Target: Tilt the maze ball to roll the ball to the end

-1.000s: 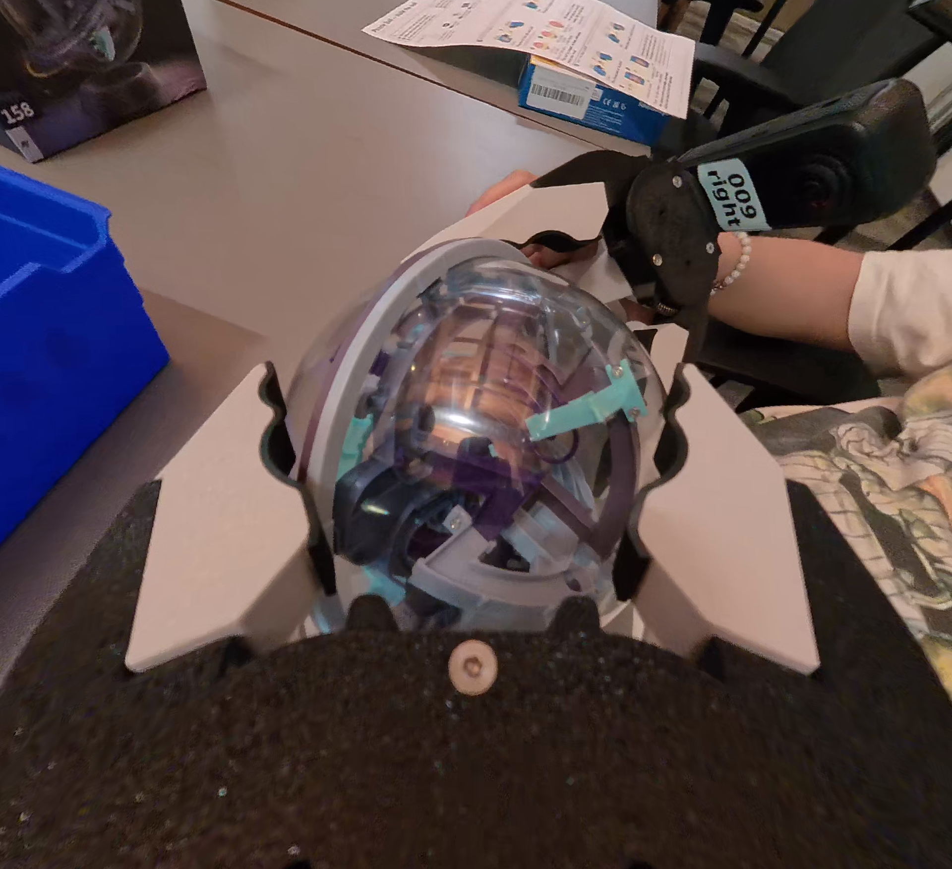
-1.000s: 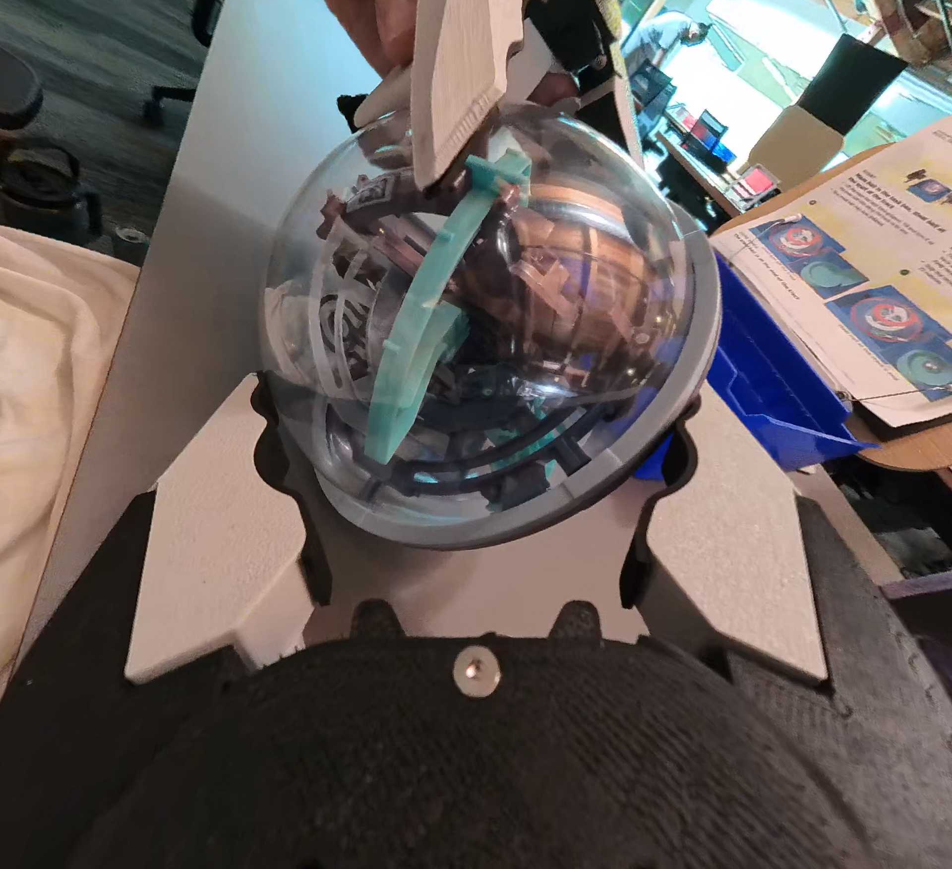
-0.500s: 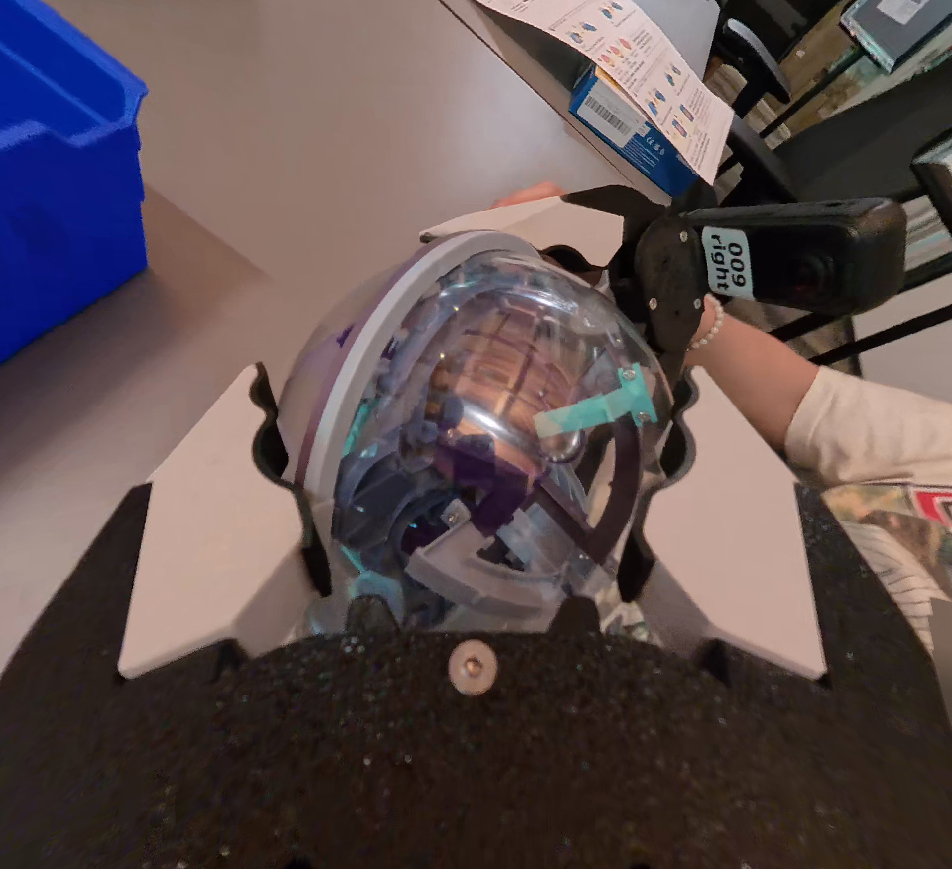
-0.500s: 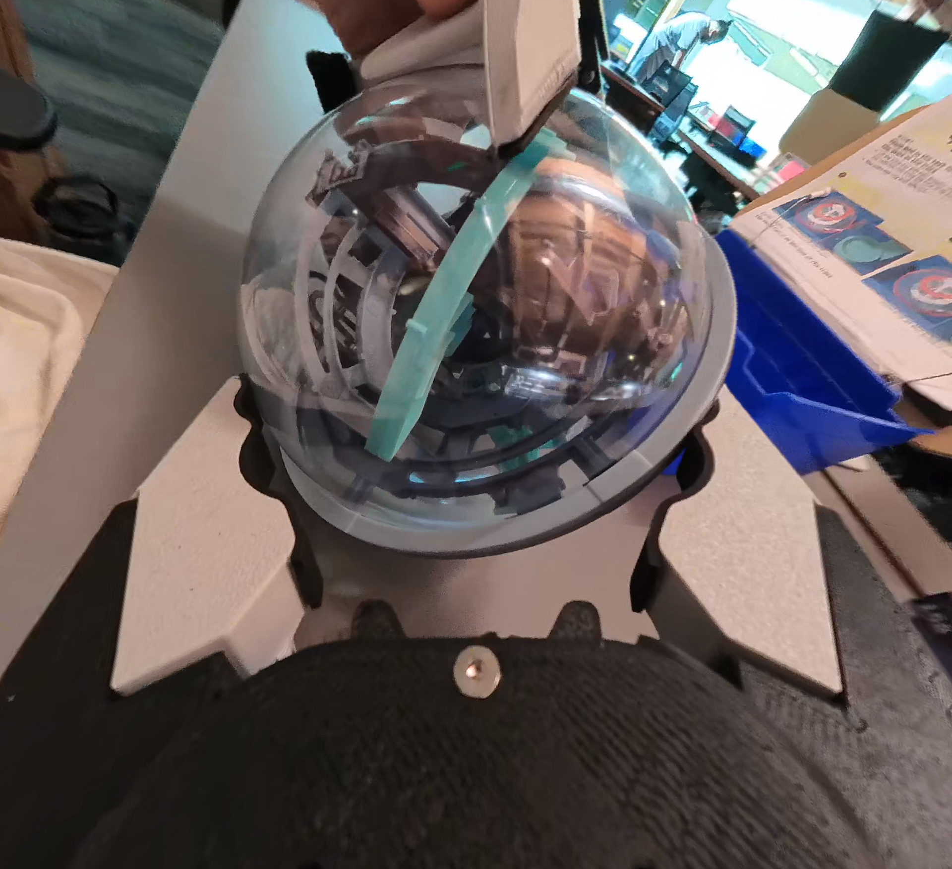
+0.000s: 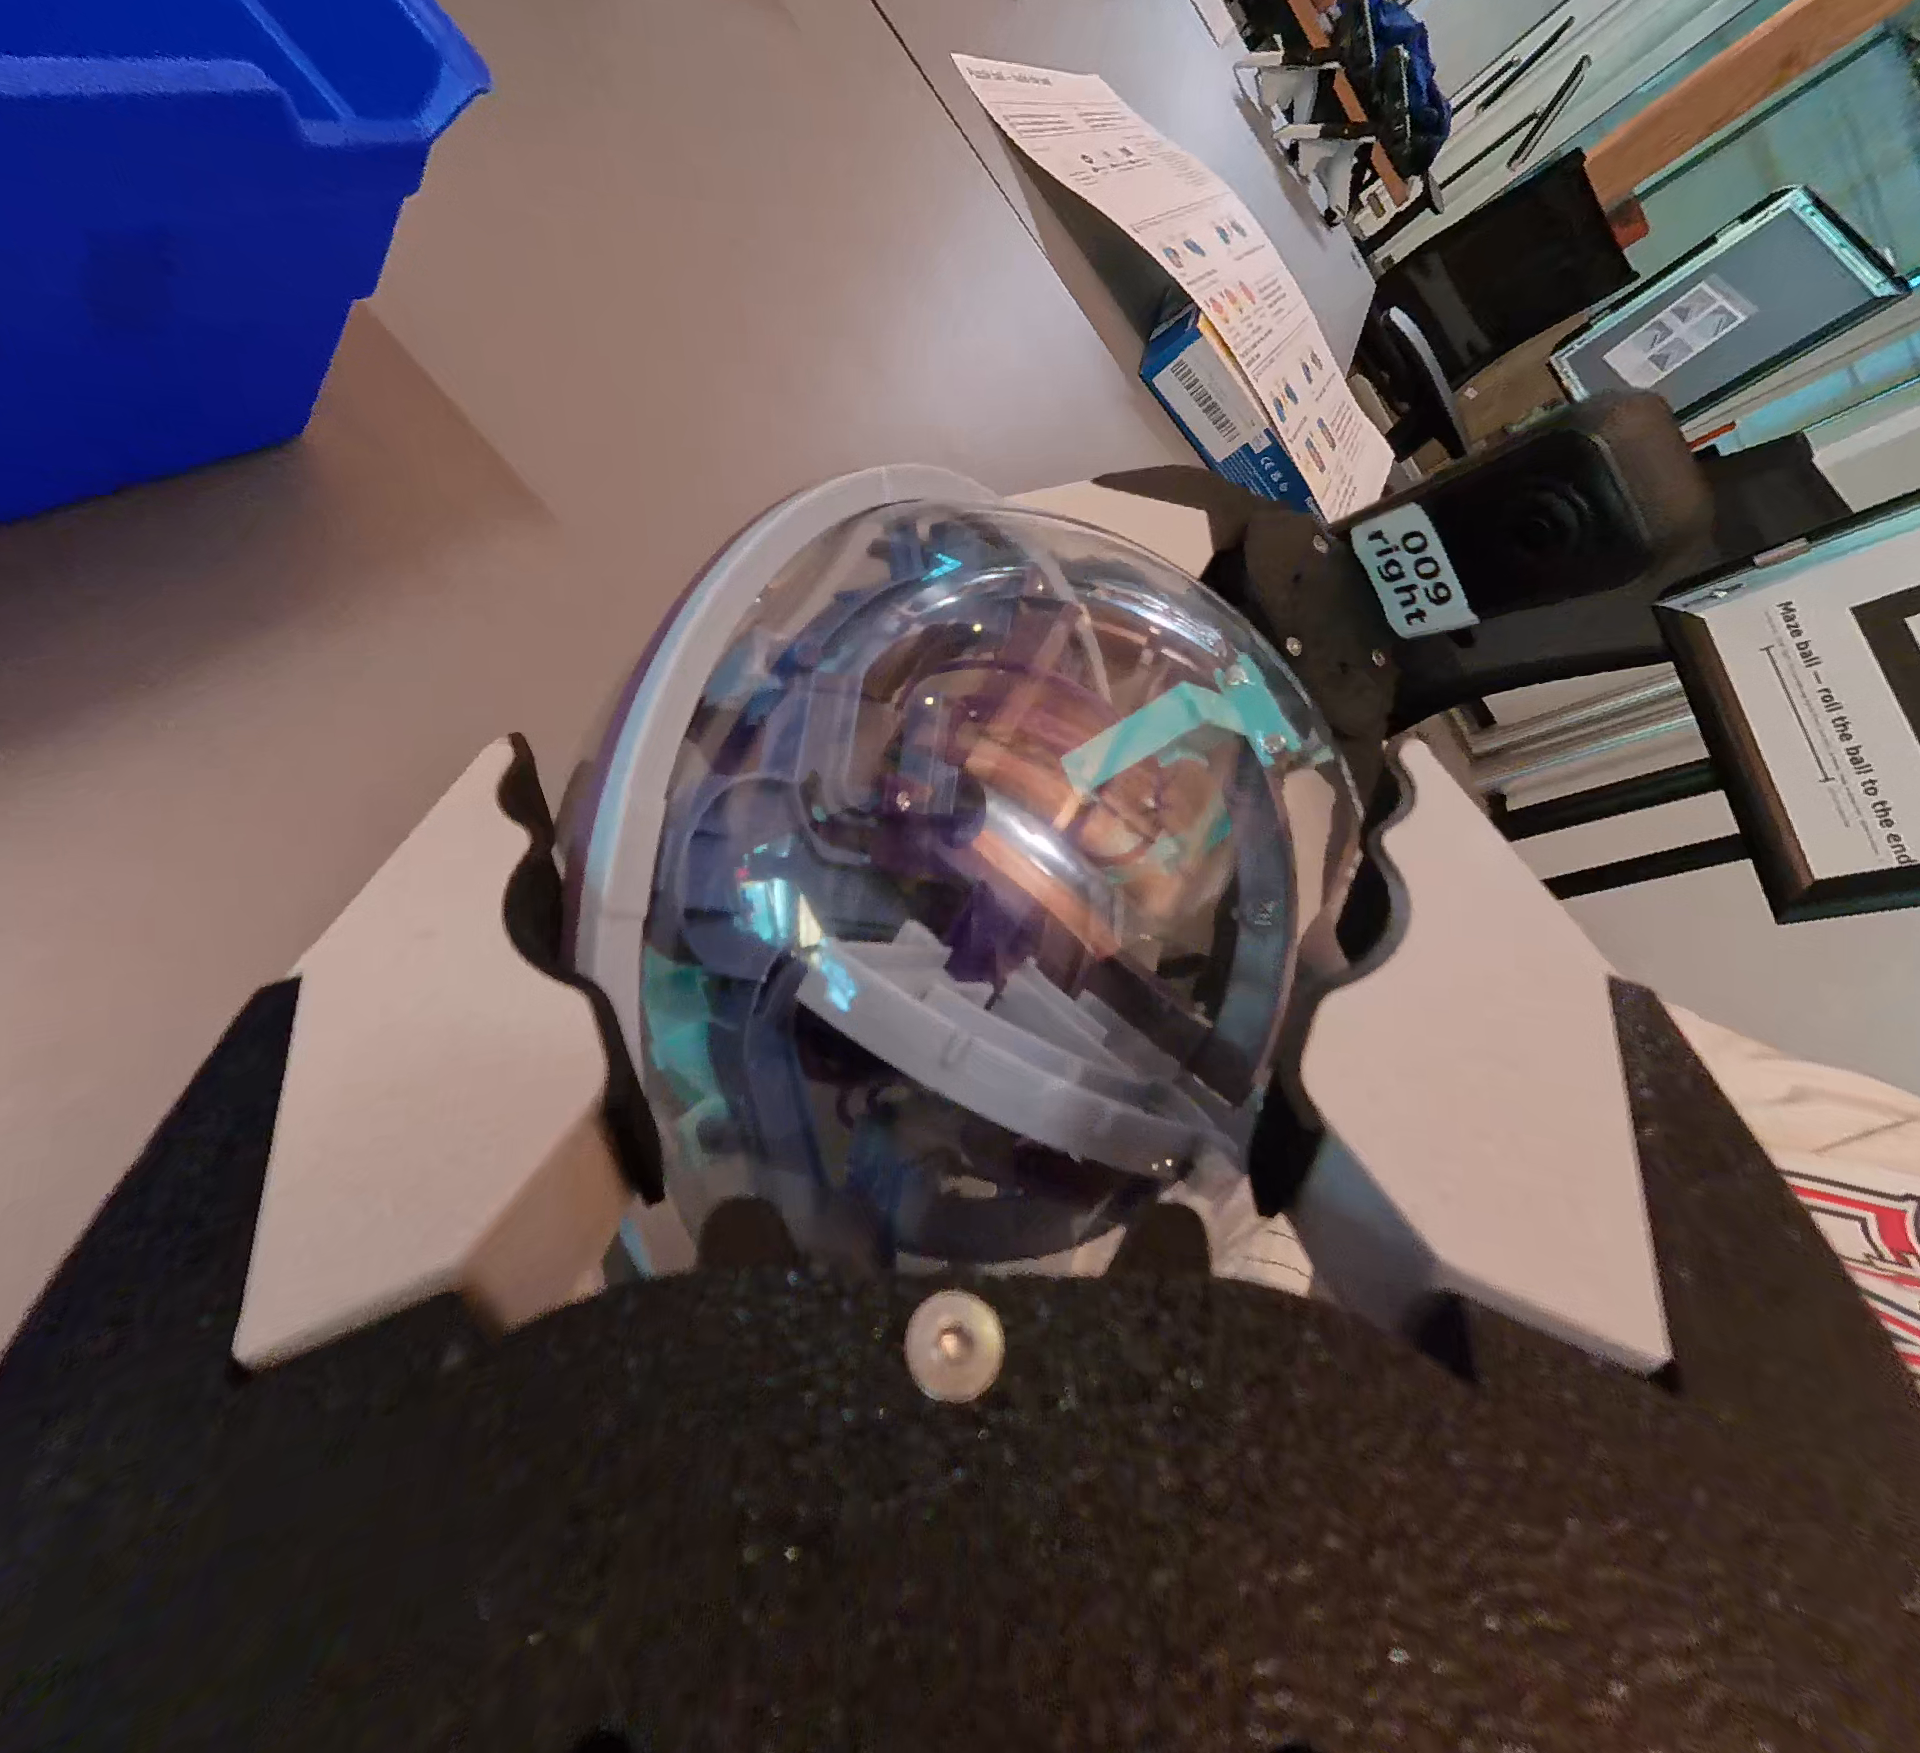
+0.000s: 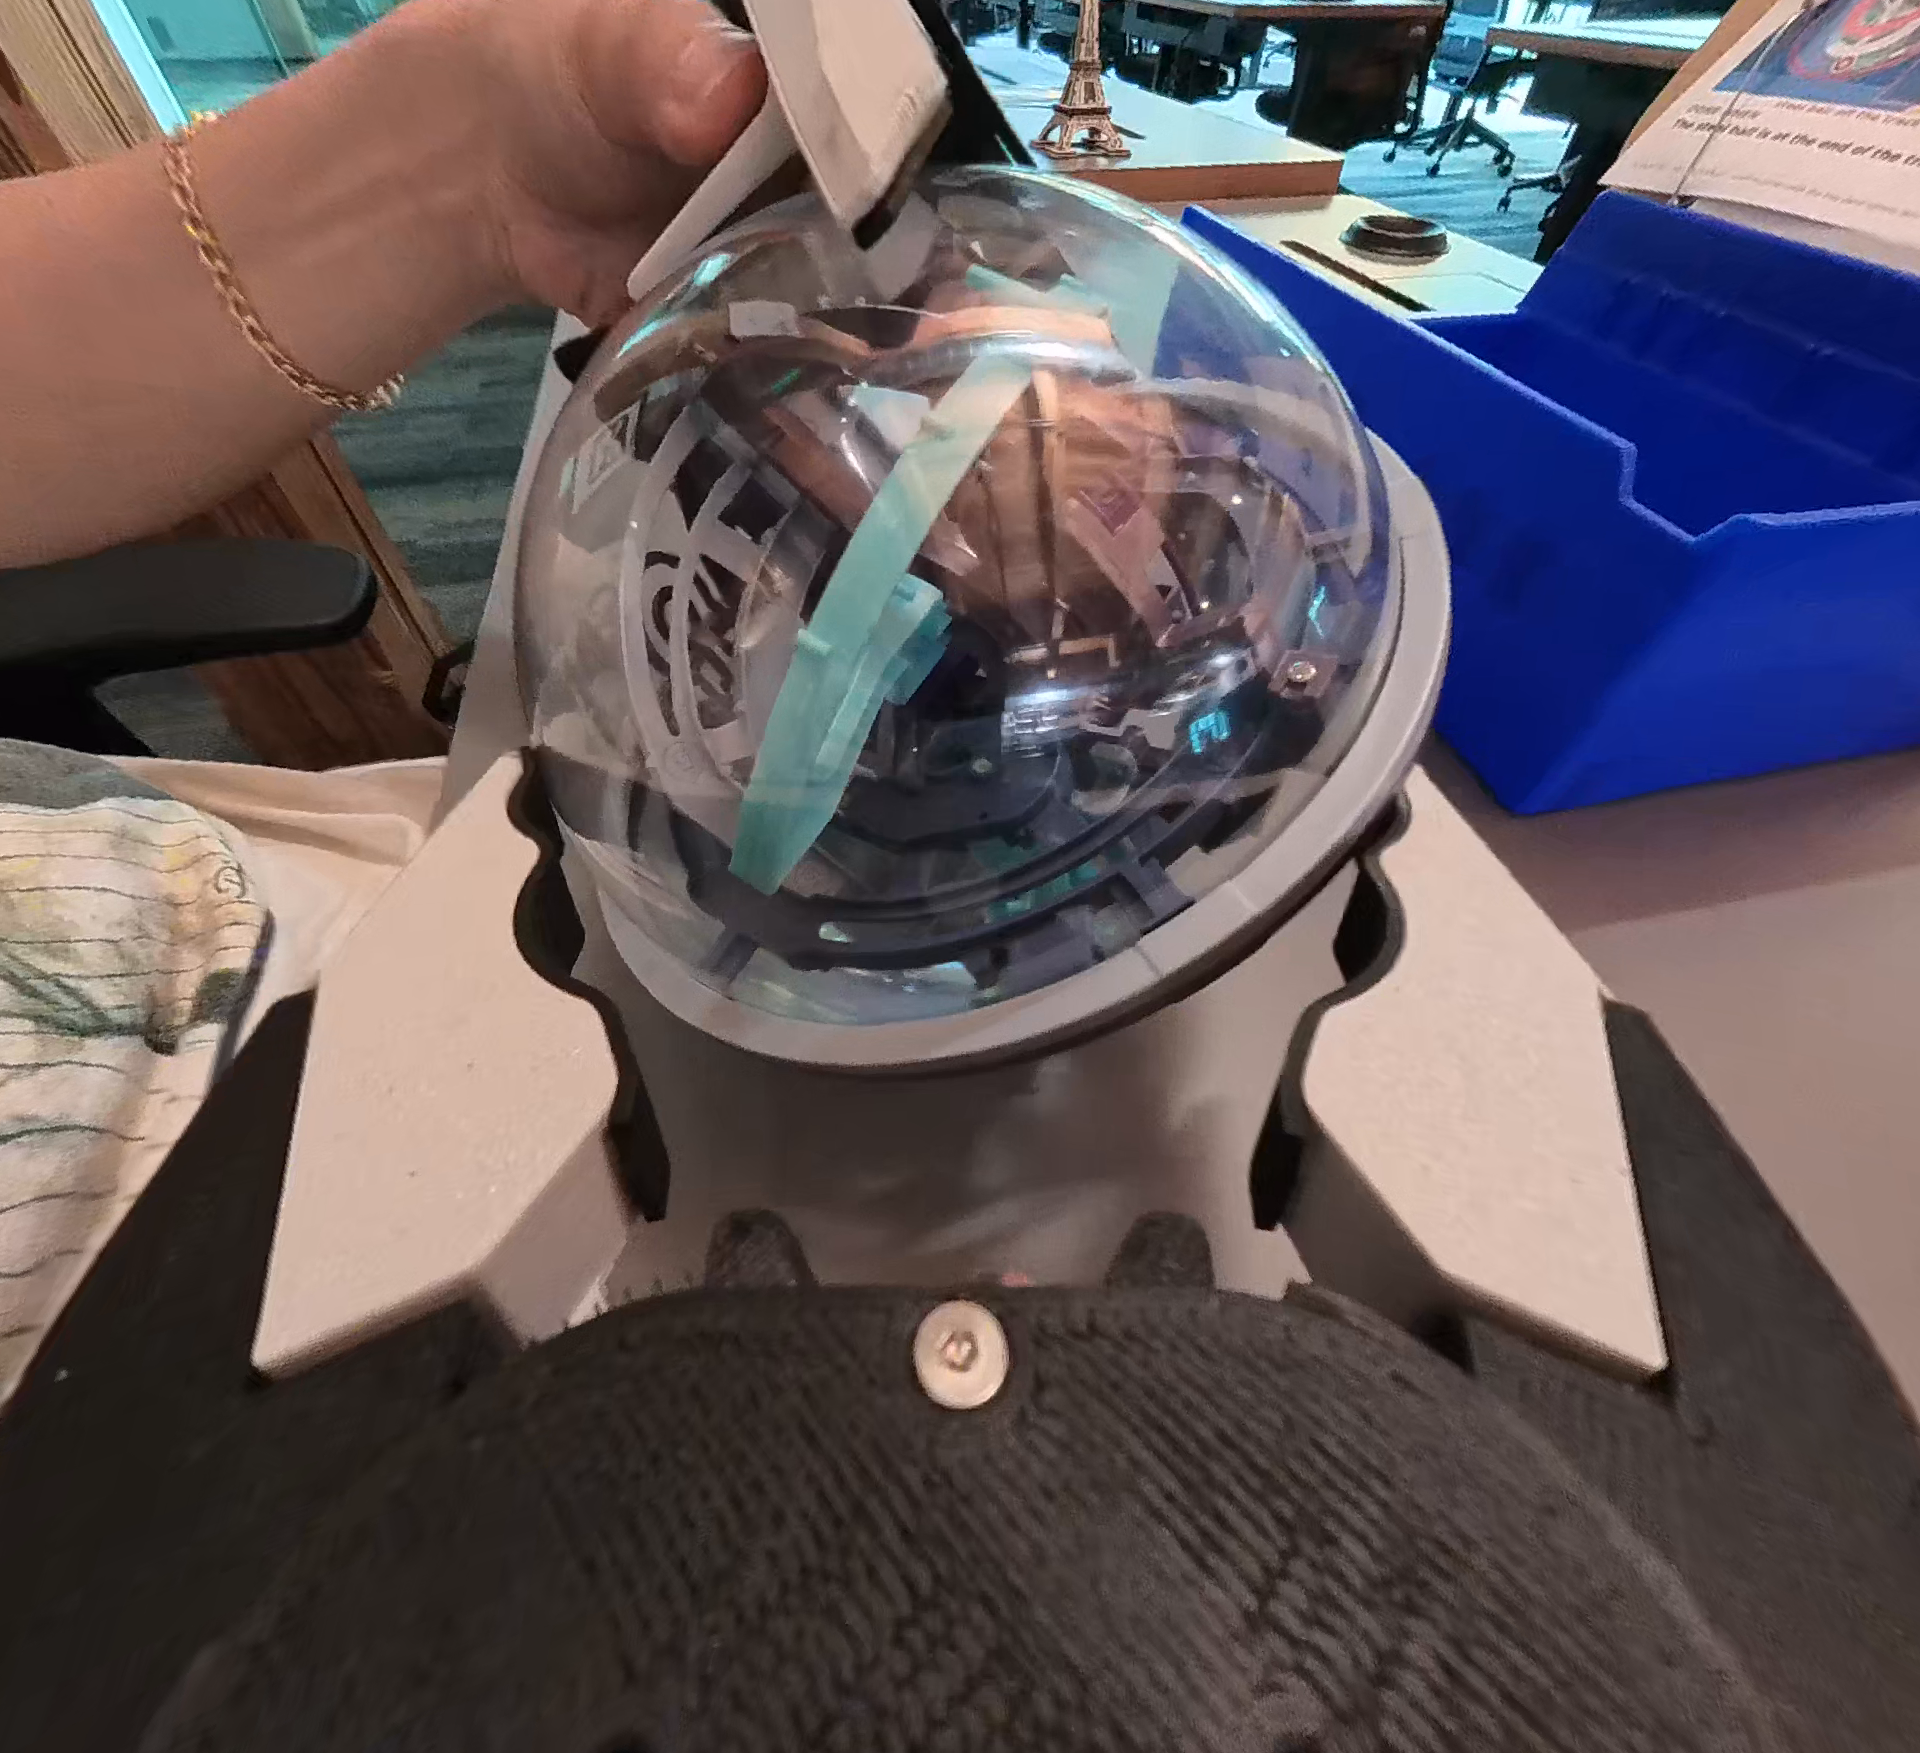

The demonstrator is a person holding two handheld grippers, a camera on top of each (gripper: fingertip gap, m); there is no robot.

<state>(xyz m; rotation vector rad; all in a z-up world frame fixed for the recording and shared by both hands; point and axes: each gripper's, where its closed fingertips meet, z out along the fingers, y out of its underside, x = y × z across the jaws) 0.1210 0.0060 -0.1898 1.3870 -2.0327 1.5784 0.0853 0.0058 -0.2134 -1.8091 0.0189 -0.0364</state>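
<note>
Hand-held gripper [image 5: 951,882] holds maze ball [image 5: 966,872] above grey table [image 5: 675,269].

My maze ball [image 5: 966,882] is clear-shelled with a pale grey rim — teal, purple, grey and copper-brown tracks inside. My fingers [image 6: 436,1059] are white with black pads. Bin [image 6: 1683,560] — solid blue. Table [image 5: 675,269] is grey-brown.

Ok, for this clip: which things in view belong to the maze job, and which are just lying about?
Part of the job:
- maze ball, clear sphere with tracks inside
- left gripper, clamped on it
- right gripper, clamped on it from the other side

Lying about:
- blue bin
- instruction sheet draped over a blue box
- small tower model
- framed sign
</note>
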